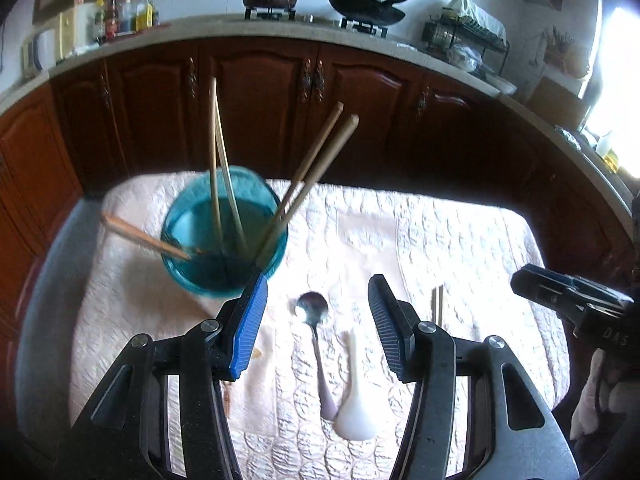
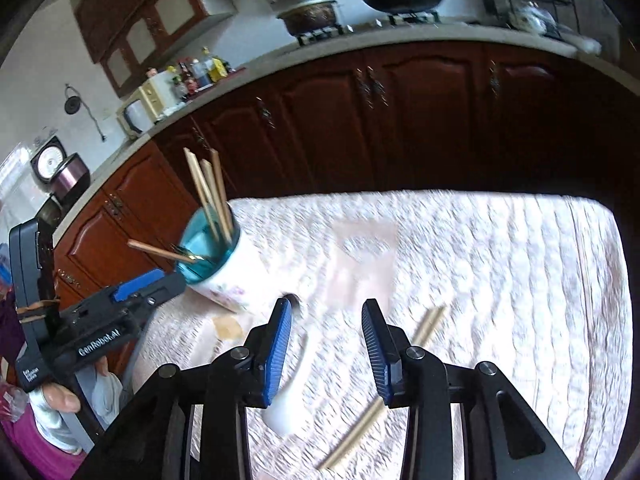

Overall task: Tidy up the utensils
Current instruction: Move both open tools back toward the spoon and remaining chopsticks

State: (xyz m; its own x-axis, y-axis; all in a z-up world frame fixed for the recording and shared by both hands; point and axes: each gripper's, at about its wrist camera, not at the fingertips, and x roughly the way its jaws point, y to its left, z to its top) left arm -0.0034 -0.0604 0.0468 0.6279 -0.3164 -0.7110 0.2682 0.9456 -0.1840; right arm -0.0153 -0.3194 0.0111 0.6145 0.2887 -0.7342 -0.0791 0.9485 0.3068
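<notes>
We hold the left gripper (image 1: 318, 292) low over the table (image 1: 460, 240), which is covered by a pale quilted cloth (image 1: 400, 220); its jaws stand wide apart with nothing between them. Through the gap we see a metal spoon (image 1: 314, 320) lying flat on the cloth, bowl pointing away from us, and just beside it on the right a white ceramic spoon (image 1: 354, 412), their handles meeting near our end. A short piece of a wooden chopstick (image 1: 438, 306) shows beyond the right finger.

The blue cup (image 1: 224, 232) stands upright on the cloth just past the left finger. Several chopsticks (image 1: 316, 168) lean inside it at different angles, and one stick (image 1: 144, 236) pokes out over its left rim.

Our right gripper (image 2: 326, 320) hovers above the cloth too, jaws open and empty. Below it lies one loose chopstick (image 2: 428, 322), running diagonally under the right finger, and the white spoon (image 2: 286, 408) sits partly hidden behind the left finger. This view is blurred.
</notes>
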